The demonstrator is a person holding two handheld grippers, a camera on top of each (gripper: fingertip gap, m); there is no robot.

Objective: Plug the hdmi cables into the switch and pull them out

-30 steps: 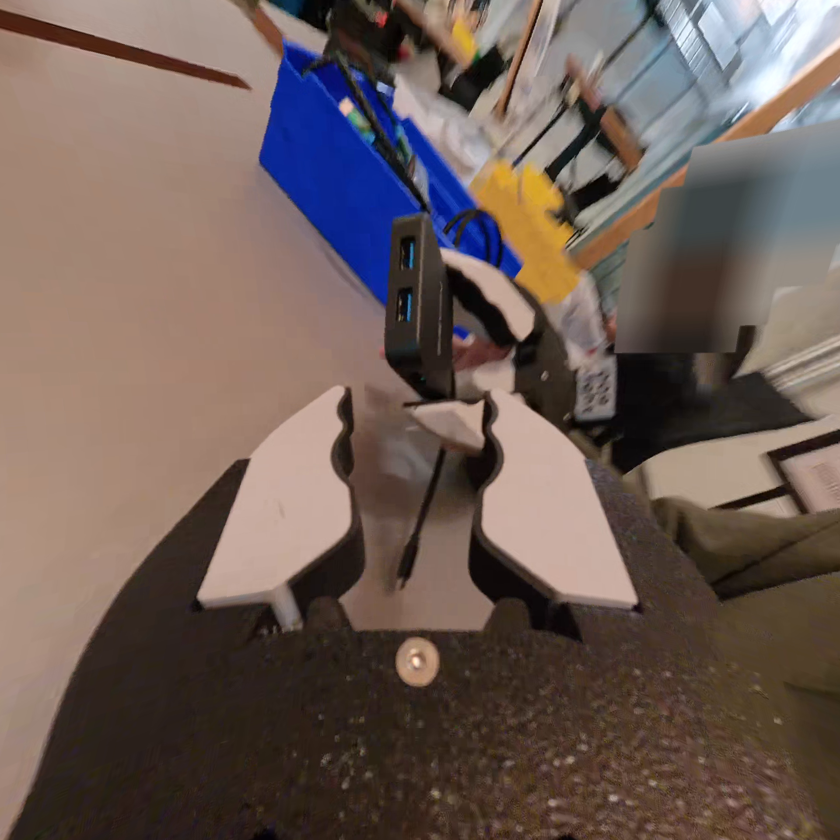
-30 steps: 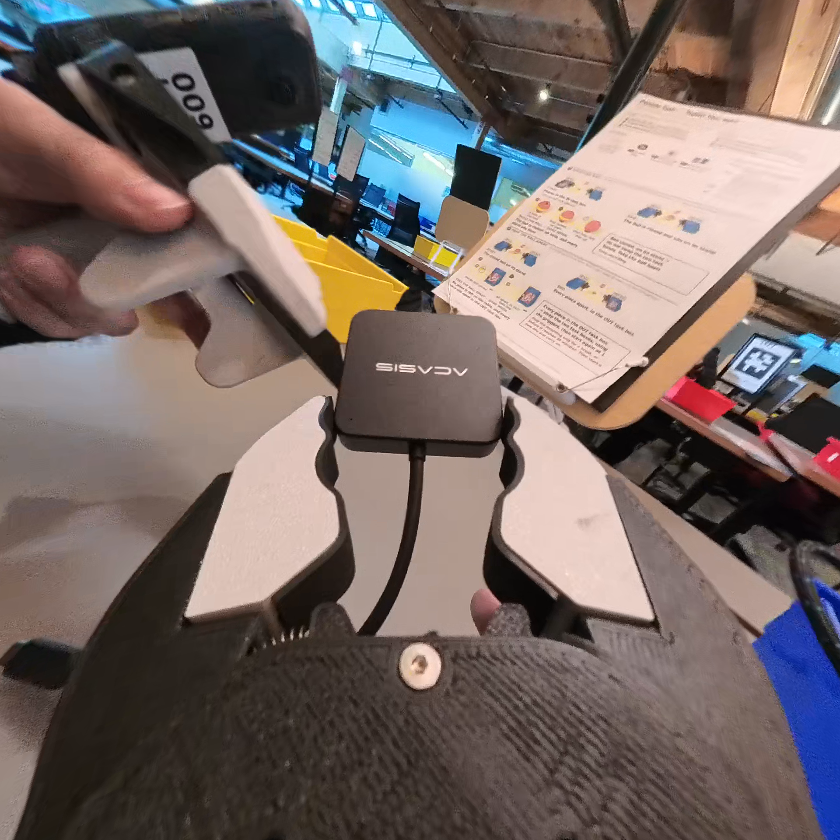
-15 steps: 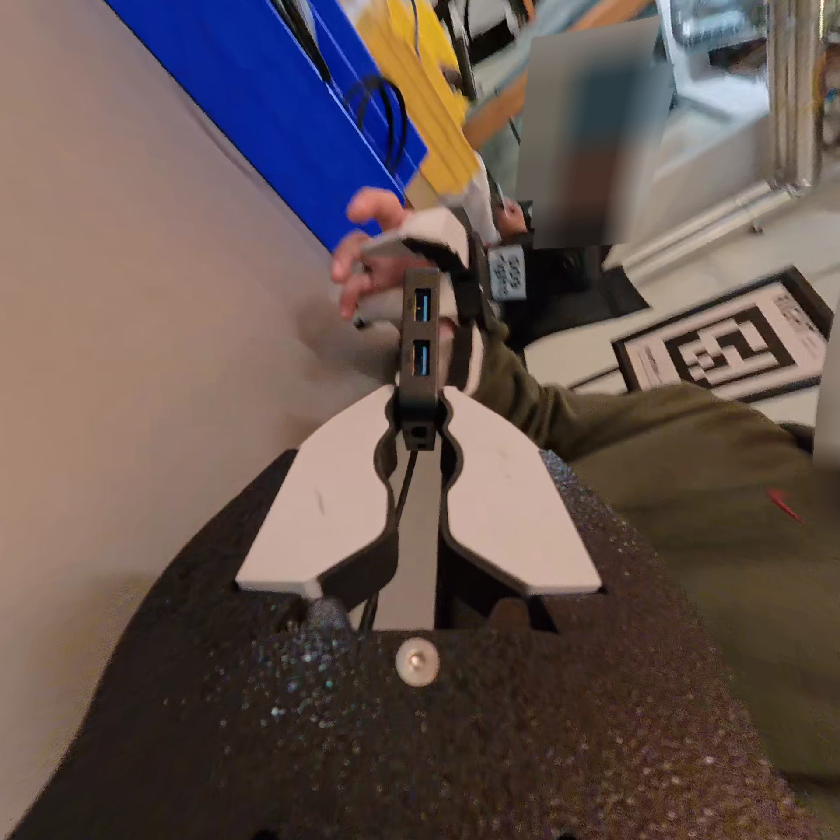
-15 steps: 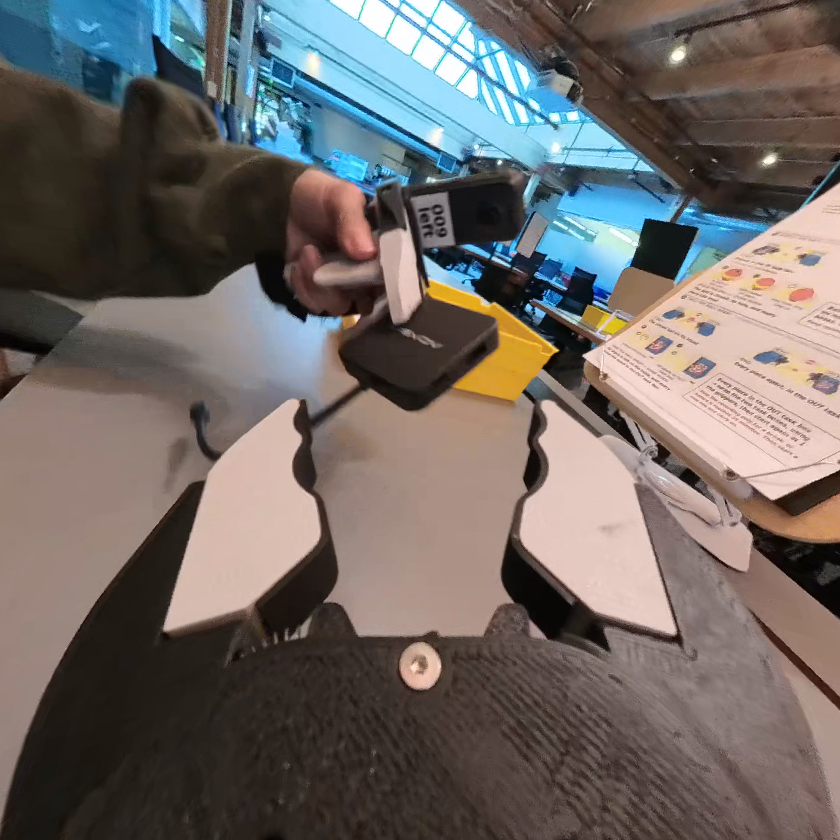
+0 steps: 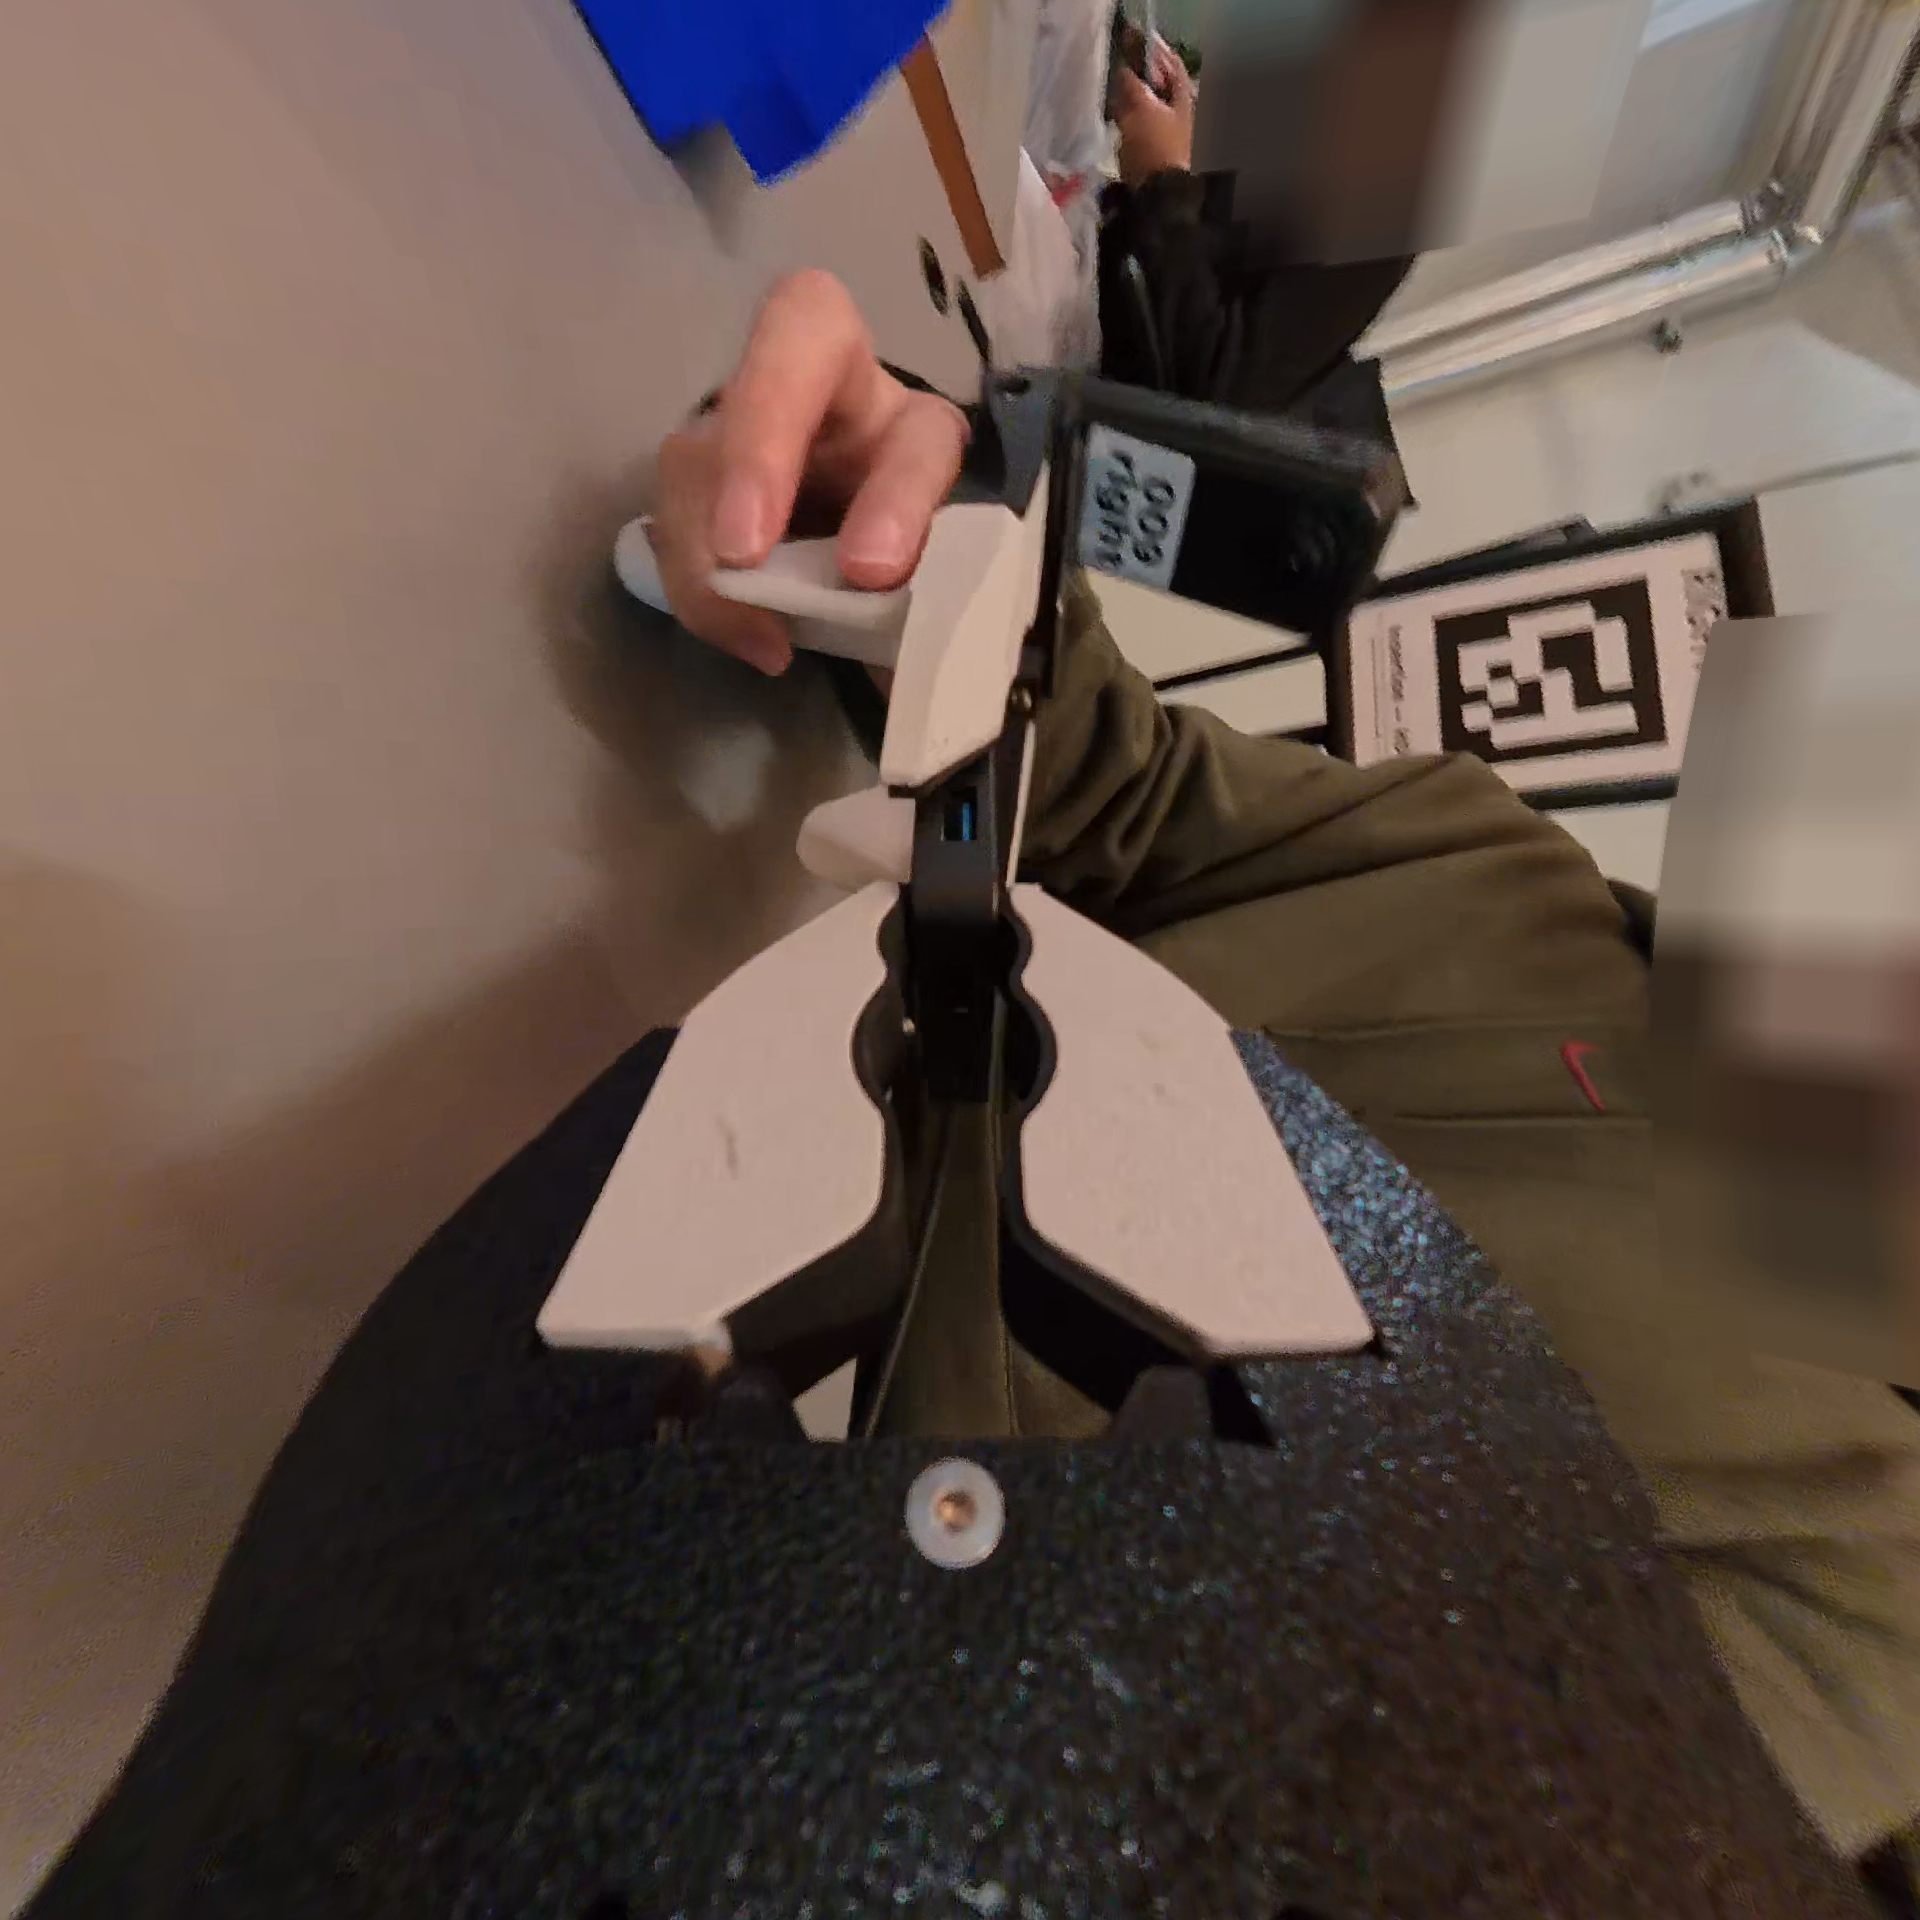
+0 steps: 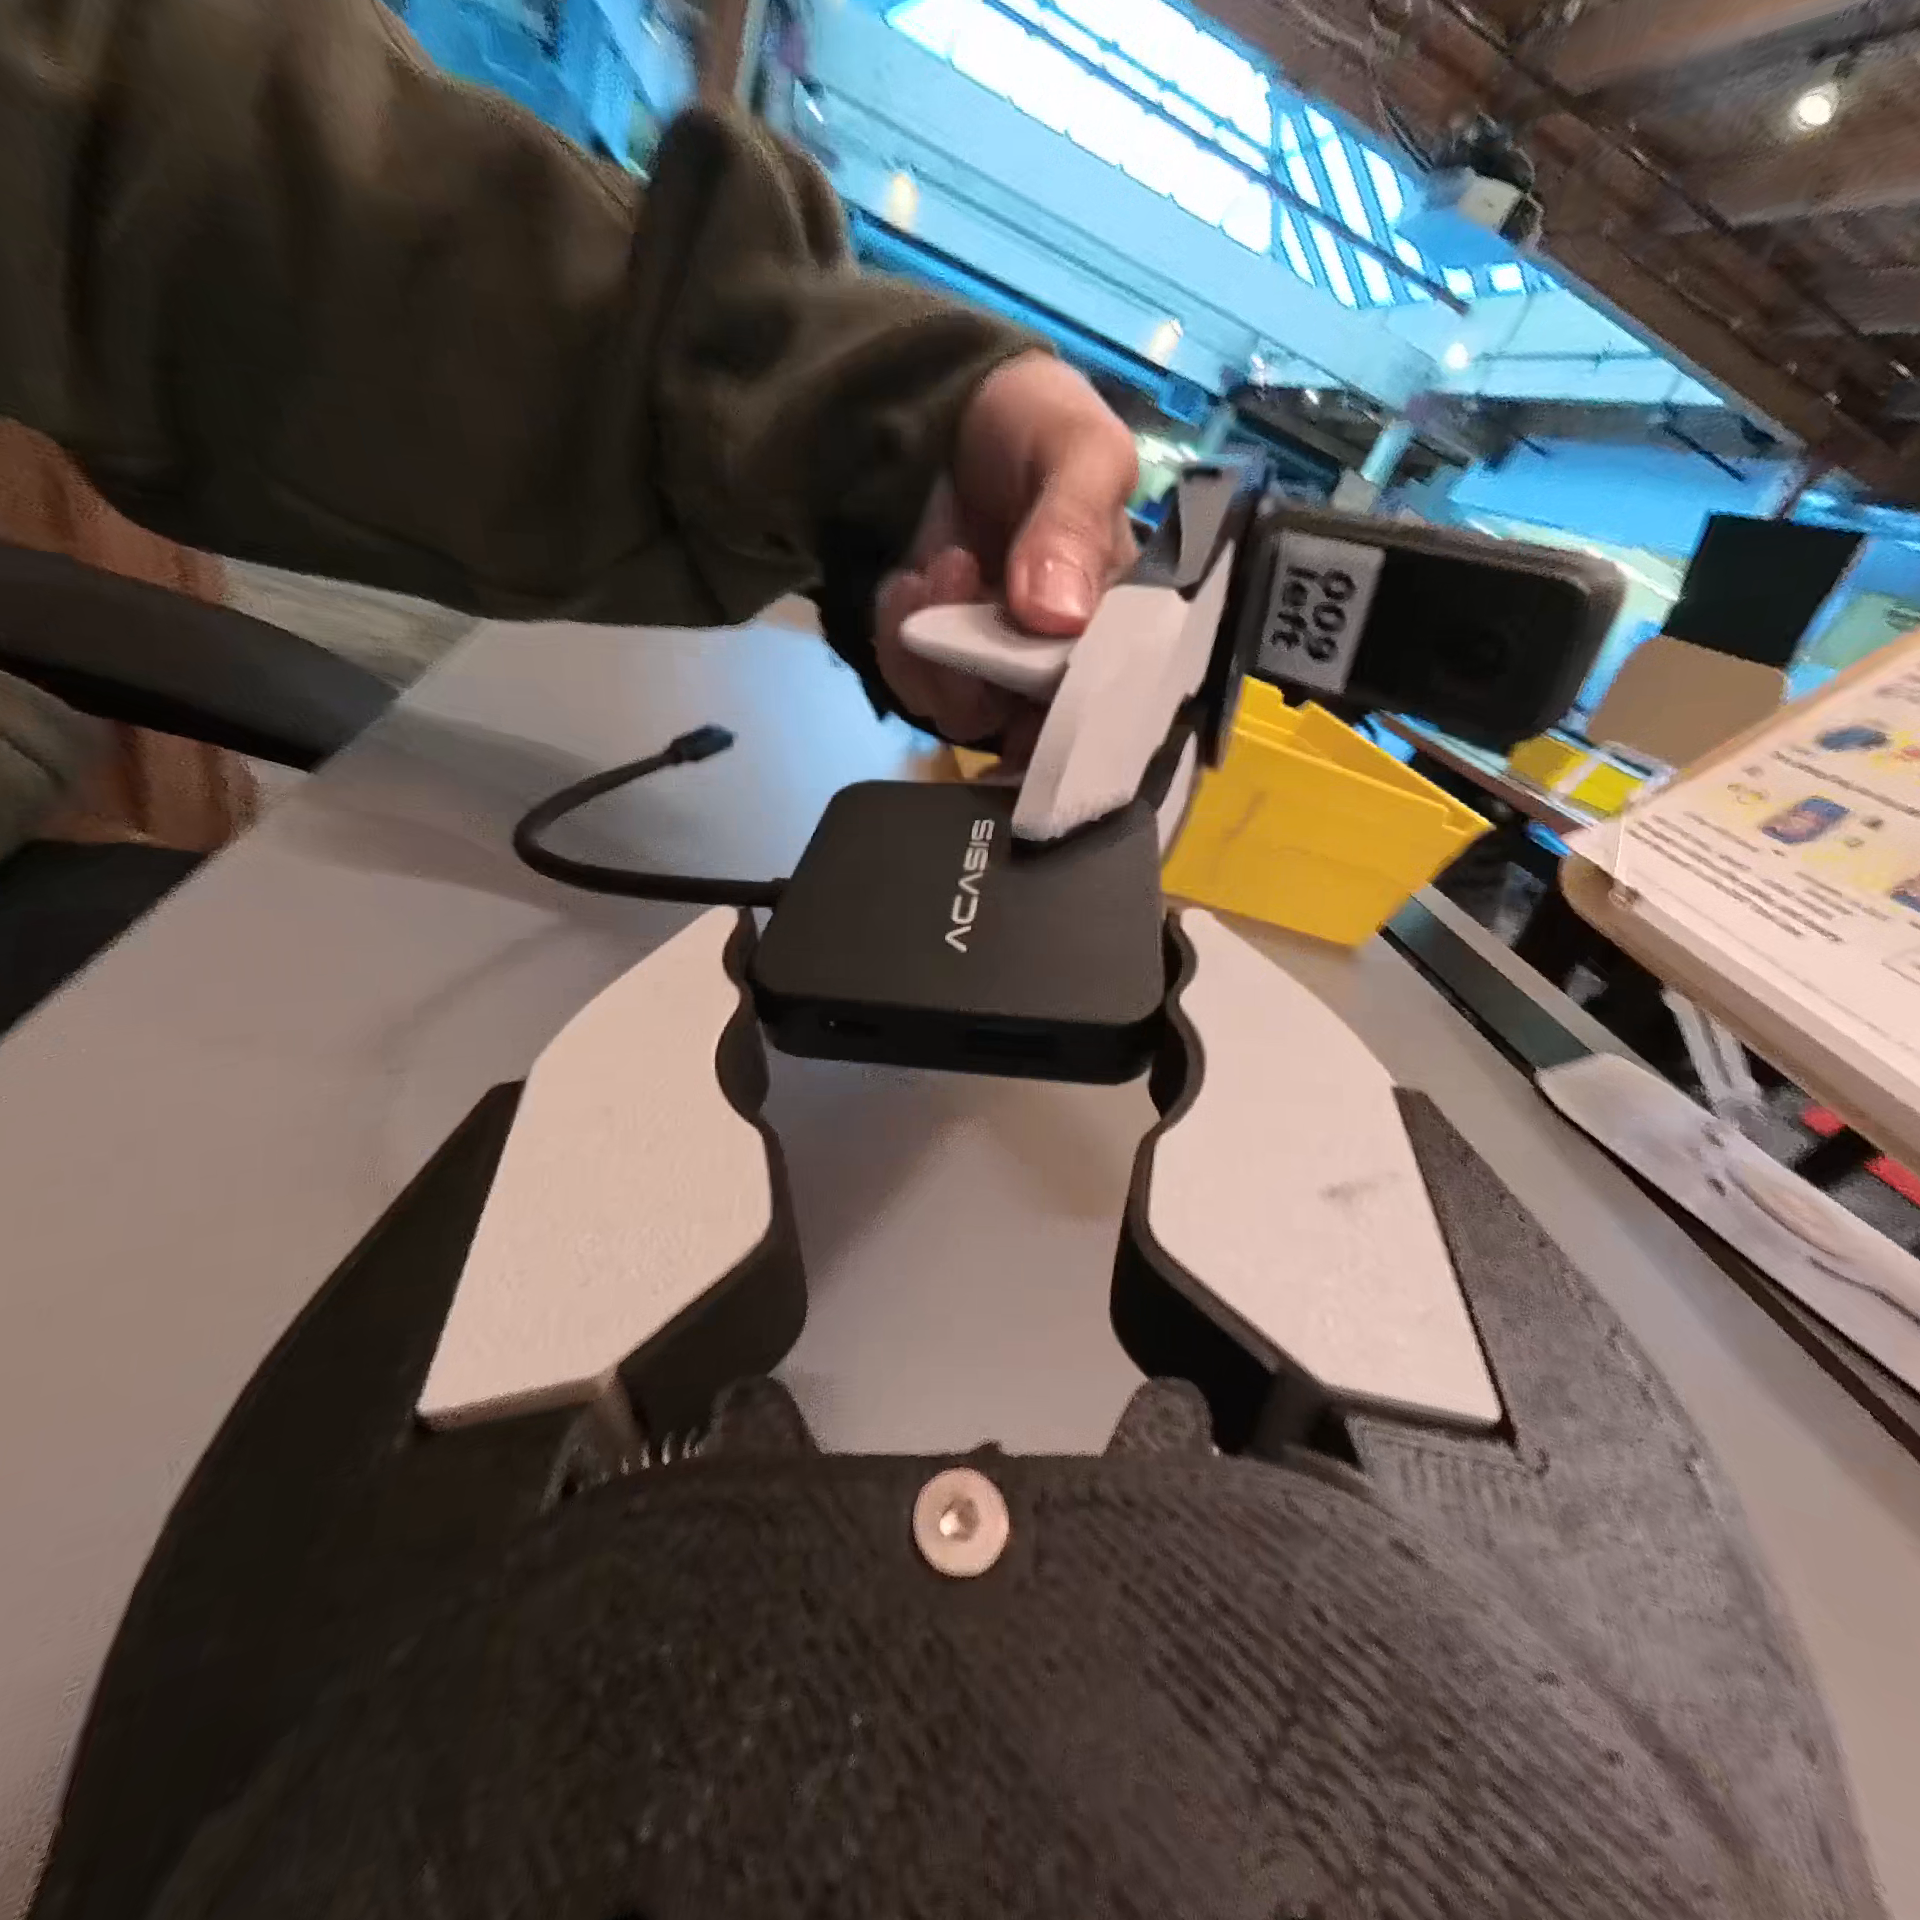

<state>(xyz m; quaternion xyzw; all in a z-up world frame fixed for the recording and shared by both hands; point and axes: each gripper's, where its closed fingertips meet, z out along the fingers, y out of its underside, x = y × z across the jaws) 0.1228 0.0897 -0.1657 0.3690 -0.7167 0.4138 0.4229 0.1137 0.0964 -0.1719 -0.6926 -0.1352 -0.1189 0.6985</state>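
The switch (image 6: 883, 894) is a flat black square box with a short black cable (image 6: 623, 831) that ends in a blue-tipped plug. It is held level above the table between both grippers. My right gripper (image 6: 961, 935) is shut on its two side edges, and two ports face me. My left gripper (image 5: 956, 920) is shut on the switch (image 5: 951, 883), seen edge-on with a blue port. In the right wrist view the left gripper (image 6: 1081, 831) clamps the switch's far edge from top and bottom. The right gripper (image 5: 883, 810) also shows in the left wrist view.
A grey table (image 6: 260, 1039) lies below. A yellow bin (image 6: 1320, 831) stands behind the switch and an instruction sheet on a stand (image 6: 1787, 831) at the right. A blue bin (image 5: 769, 73) and a black-and-white marker card (image 5: 1538, 675) show in the left wrist view. Olive sleeves are close by.
The switch passed from my right gripper to my left, which closed on it. My right gripper opened, drew back, then closed on the switch again from another side.
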